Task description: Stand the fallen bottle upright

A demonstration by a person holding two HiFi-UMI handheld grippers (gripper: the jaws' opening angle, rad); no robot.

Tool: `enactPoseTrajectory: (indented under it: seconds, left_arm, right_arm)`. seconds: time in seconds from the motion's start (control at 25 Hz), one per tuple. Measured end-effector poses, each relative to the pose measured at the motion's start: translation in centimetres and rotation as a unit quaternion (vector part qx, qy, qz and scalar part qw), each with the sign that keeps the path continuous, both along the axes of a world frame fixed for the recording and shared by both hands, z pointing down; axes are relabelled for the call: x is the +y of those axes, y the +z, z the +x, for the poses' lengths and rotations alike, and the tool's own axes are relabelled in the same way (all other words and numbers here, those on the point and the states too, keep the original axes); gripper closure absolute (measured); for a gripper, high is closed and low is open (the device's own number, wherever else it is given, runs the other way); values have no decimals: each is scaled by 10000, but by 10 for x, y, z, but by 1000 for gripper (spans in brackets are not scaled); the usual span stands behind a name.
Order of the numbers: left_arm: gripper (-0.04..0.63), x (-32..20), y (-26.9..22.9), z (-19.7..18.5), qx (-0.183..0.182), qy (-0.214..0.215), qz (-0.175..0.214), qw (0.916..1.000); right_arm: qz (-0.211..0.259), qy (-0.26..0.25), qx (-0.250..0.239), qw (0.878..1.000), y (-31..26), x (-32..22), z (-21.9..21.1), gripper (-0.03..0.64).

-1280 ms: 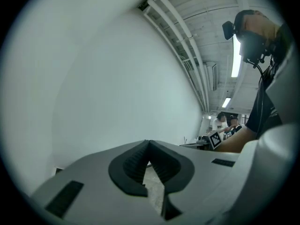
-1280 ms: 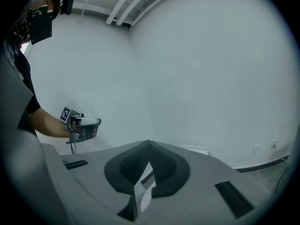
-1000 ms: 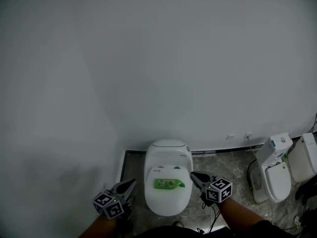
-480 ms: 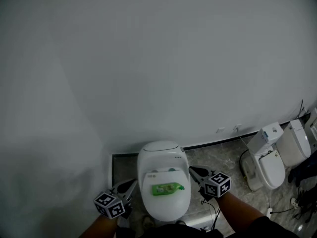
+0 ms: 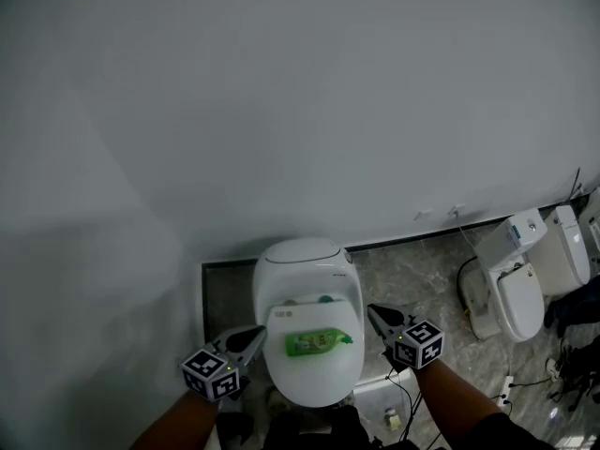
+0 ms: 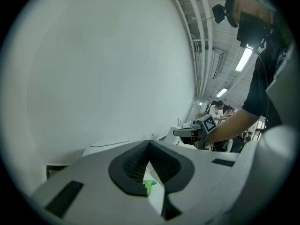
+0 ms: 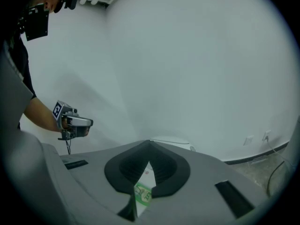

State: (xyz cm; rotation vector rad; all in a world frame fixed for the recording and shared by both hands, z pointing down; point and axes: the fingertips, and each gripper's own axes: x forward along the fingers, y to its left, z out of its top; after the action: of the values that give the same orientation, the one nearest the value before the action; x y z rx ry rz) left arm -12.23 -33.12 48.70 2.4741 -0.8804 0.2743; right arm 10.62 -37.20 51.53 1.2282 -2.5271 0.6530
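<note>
A green bottle (image 5: 319,343) lies on its side on the closed lid of a white toilet (image 5: 302,262). My left gripper (image 5: 257,334) is shut and empty just left of the lid, pointing toward the bottle. My right gripper (image 5: 373,312) is shut and empty just right of the lid. In the left gripper view the shut left gripper (image 6: 150,142) shows a sliver of the green bottle (image 6: 149,187) behind its pads, with the right gripper (image 6: 187,131) beyond. Below the shut right gripper (image 7: 150,145) in its own view appears the bottle's label (image 7: 142,193), and the left gripper (image 7: 77,122) is at far left.
A plain white wall rises behind the toilet. Two more white toilets (image 5: 514,289) (image 5: 564,256) stand at the right on the marbled floor (image 5: 412,270), with cables (image 5: 511,387) nearby. People (image 6: 220,111) stand in the background of the left gripper view.
Both grippers have come down and forward beside the toilet lid, still shut. The head view has shifted, so the toilet and bottle sit slightly further left.
</note>
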Motion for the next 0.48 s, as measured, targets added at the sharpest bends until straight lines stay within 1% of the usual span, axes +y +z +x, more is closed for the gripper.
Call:
enactPoseTrajectory:
  seconds: [0.12,0.2,0.28,0.4,0.44,0.48]
  left_arm:
    - [588,-15,42,20,-357,91,35,9993]
    - [588,-21,78,32,-606,234,-25,9979]
    - [588,-25,118,44,-851,480,-112,9951]
    - [586,-24,189,64,-1249,971,-263,9871]
    - [584,-21,212,73,-1376,1166,-319,9831]
    - [568,-16,236,80,-1525,1392,-363,9778]
  right_arm:
    - [-14,-267,341,9991,52,-11,10,611]
    - [-127,-444,402,9981,92,-17,10,609]
    - [-264,-554,366,9974,130,-22,9,593]
    - [-535,-728,348,9953,191,-18,10,559]
    - [-665,-784,388,9939,213,-13,10,543]
    - [-797,-829,440,9924,236,-6,10,526]
